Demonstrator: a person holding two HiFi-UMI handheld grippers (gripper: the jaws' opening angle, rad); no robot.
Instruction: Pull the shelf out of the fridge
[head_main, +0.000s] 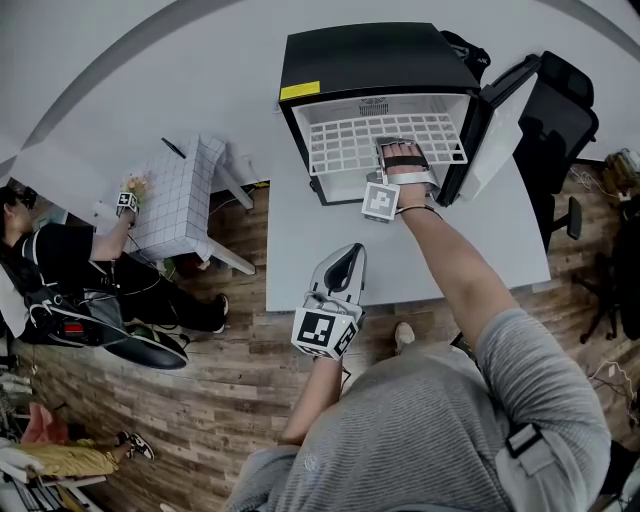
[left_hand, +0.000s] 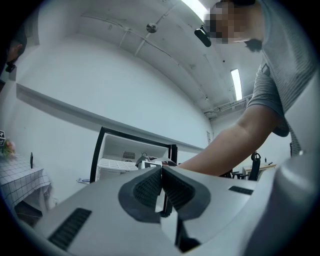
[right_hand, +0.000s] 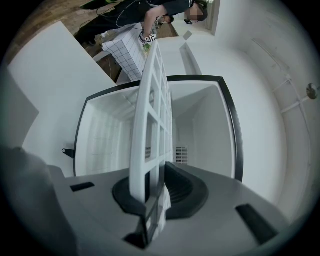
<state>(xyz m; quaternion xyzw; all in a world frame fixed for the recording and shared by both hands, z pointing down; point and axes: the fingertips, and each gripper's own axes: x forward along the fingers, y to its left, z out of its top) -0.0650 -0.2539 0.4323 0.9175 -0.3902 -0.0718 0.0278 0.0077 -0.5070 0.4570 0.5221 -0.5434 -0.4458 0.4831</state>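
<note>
White surface (head_main: 330, 255), black chair (head_main: 562, 118) at its rt; person (head_main: 70, 268) on wood floor (head_main: 225, 395) by checked cloth (head_main: 180, 200).

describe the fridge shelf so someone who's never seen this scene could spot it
On the white table stands a small black fridge with its door swung open. In its white interior lies the shelf, a flat white grid of square openings. It is the one piece that the right gripper is shut on, at its front edge.
</note>
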